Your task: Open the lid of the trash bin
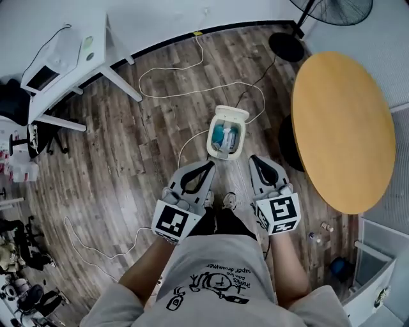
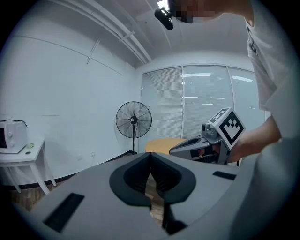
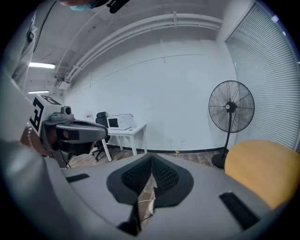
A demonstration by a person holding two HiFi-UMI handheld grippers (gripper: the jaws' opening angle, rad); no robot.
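A small cream trash bin [image 1: 214, 148] stands on the wood floor just ahead of the person's feet, its lid [image 1: 232, 115] tipped up and back. Blue and white rubbish shows inside. My left gripper [image 1: 209, 164] hangs in the air near the bin's near-left corner, clear of it. My right gripper [image 1: 254, 158] hangs by the near-right corner, also apart from the bin. In the left gripper view the jaws [image 2: 150, 155] meet at their tips with nothing between them. The right gripper [image 3: 151, 157] looks the same, shut and empty. Both point roughly level across the room, so neither gripper view shows the bin.
A round wooden table [image 1: 342, 128] stands close on the right. A standing fan [image 1: 332, 9] with its black base [image 1: 286, 46] is beyond it. White cables [image 1: 192, 83] trail over the floor behind the bin. At the back left stands a white desk [image 1: 96, 57] with a microwave [image 1: 48, 64].
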